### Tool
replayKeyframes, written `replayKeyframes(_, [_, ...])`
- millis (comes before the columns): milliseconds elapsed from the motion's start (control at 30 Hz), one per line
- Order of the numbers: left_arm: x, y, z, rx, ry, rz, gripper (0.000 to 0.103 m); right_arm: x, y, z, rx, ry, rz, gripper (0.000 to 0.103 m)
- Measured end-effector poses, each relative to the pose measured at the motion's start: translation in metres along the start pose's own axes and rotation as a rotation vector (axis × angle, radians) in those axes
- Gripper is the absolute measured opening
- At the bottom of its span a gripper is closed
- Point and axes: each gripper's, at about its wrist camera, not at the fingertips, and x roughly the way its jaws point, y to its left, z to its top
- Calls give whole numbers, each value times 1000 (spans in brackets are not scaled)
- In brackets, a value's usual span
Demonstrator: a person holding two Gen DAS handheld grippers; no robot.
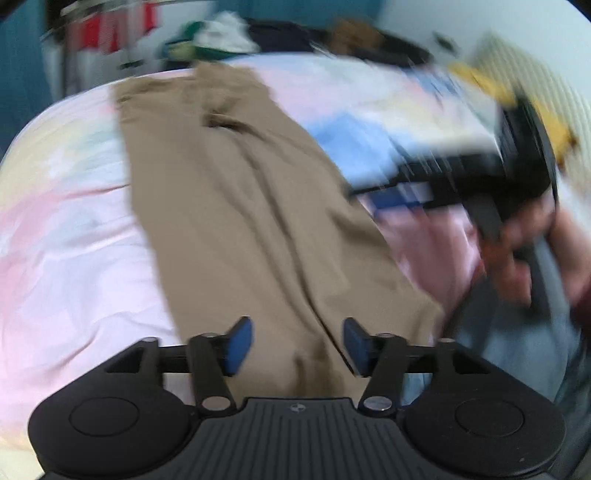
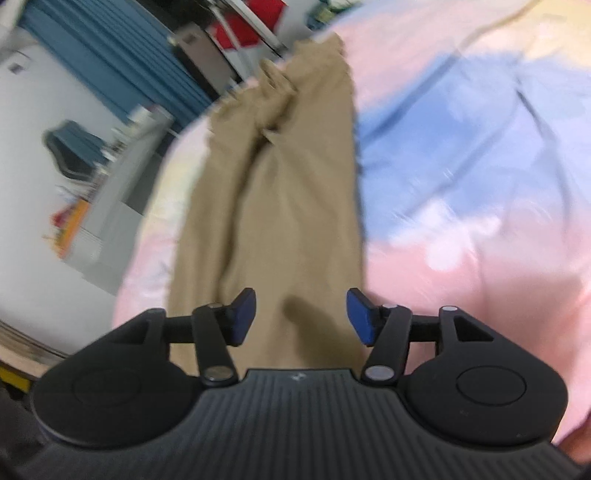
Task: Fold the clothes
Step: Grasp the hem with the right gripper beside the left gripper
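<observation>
Trousers: your khaki trousers (image 1: 236, 206) lie long, soft and creased on the pastel bedsheet (image 1: 74, 258).
Tongs: your left tongs (image 1: 298, 345) and right tongs (image 2: 301, 316) both gape, empty.

Your right hand-held gripper (image 1: 480, 177) is a motion-smeared dark shape in the left view, so you cannot tell how its jaws stand. The near end of the trousers (image 1: 236, 206) is hidden under your left hand-held gripper (image 1: 297, 345). The clutter (image 1: 221, 35) far ahead of it, past the bed (image 1: 66, 229), is too blurred to name.
</observation>
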Motion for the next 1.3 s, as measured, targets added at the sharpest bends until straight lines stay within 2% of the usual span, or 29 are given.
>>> replayKeyframes(67, [1,27,1,-143,-25,-38,66,4,-1,-2,-3,32,-7,58])
replayKeyframes(100, [4,41,0,-211,-35,-48,73,5,0,-4,-8,46,0,58])
replayKeyframes(167, [14,63,-1,-324,-5,-28,75,8,2,-8,-24,79,5,58])
replayKeyframes(300, [29,80,-3,-411,69,-44,73,16,4,-14,-22,149,7,58])
replayKeyframes(500, [37,59,-7,-287,149,-104,73,20,13,-27,-23,246,-11,58])
replayKeyframes(567, [36,55,-9,-273,159,-121,73,18,19,-33,-40,278,-39,57])
replayKeyframes(733, [36,61,-15,-287,166,-140,68,1,40,-42,-129,235,-169,56])
replayKeyframes(867, [35,69,-18,-301,167,-144,64,2,24,-42,-60,253,-215,56])
replayKeyframes(967, [33,73,-21,-304,170,-147,60,-3,11,-37,16,242,-196,57])
replayKeyframes(1000, [32,73,-21,-305,171,-153,58,-4,8,-36,32,240,-184,61])
replayKeyframes(1067, [33,73,-22,-305,177,-174,52,3,5,-39,41,305,-123,65])
replayKeyframes(1167, [37,71,-22,-295,194,-208,41,12,-6,-37,116,380,-4,65])
replayKeyframes(1200, [39,70,-22,-290,198,-205,34,12,-7,-38,125,391,20,65])
replayKeyframes(1233, [40,68,-22,-285,201,-201,26,11,-2,-41,102,409,39,65])
replayKeyframes(1300, [41,67,-22,-288,202,-198,21,10,10,-48,52,442,73,62])
